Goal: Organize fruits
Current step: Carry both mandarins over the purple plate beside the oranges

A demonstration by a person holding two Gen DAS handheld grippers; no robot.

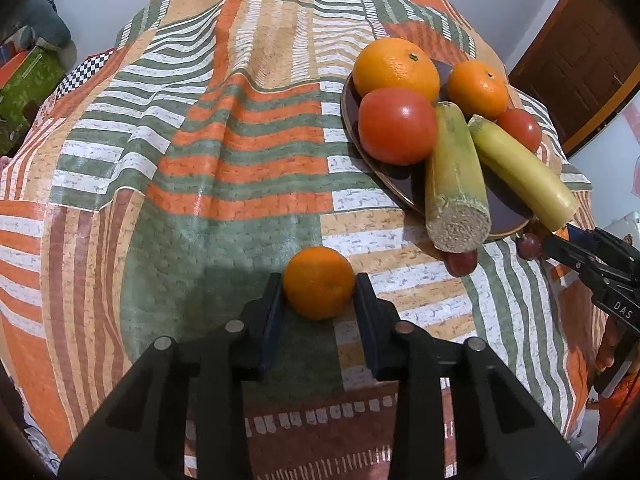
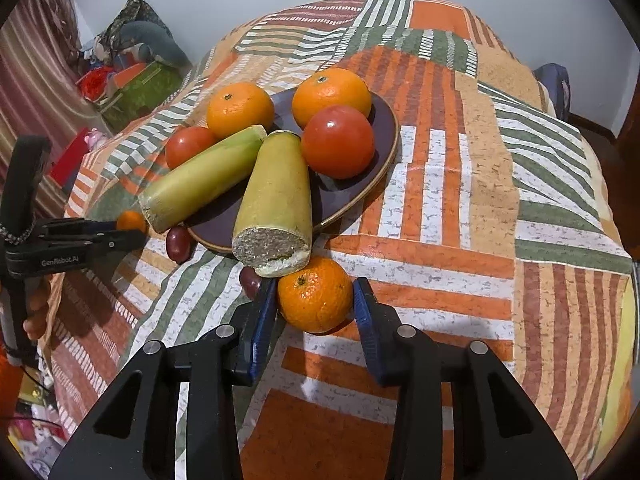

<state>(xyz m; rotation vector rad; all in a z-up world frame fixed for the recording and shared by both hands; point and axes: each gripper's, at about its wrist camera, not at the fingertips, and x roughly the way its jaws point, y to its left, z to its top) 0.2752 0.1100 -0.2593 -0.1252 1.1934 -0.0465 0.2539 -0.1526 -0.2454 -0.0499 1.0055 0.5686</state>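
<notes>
A dark plate (image 1: 394,184) (image 2: 348,194) on the patterned cloth holds two oranges (image 1: 396,66) (image 2: 332,90), two tomatoes (image 1: 396,126) (image 2: 338,142) and two sugarcane pieces (image 1: 454,184) (image 2: 276,196). My left gripper (image 1: 319,292) is shut on a small orange (image 1: 319,282), which rests on the cloth in front of the plate. My right gripper (image 2: 315,296) is shut on another orange (image 2: 315,294) right by the cut end of a cane piece. Two dark grapes (image 1: 462,262) (image 2: 178,242) lie beside the plate.
The table is draped in an orange, green and white patchwork cloth (image 1: 224,152) (image 2: 460,200) that drops off at the edges. Clutter and boxes (image 2: 132,76) sit beyond the table at the left. A wooden door (image 1: 576,64) stands at the right.
</notes>
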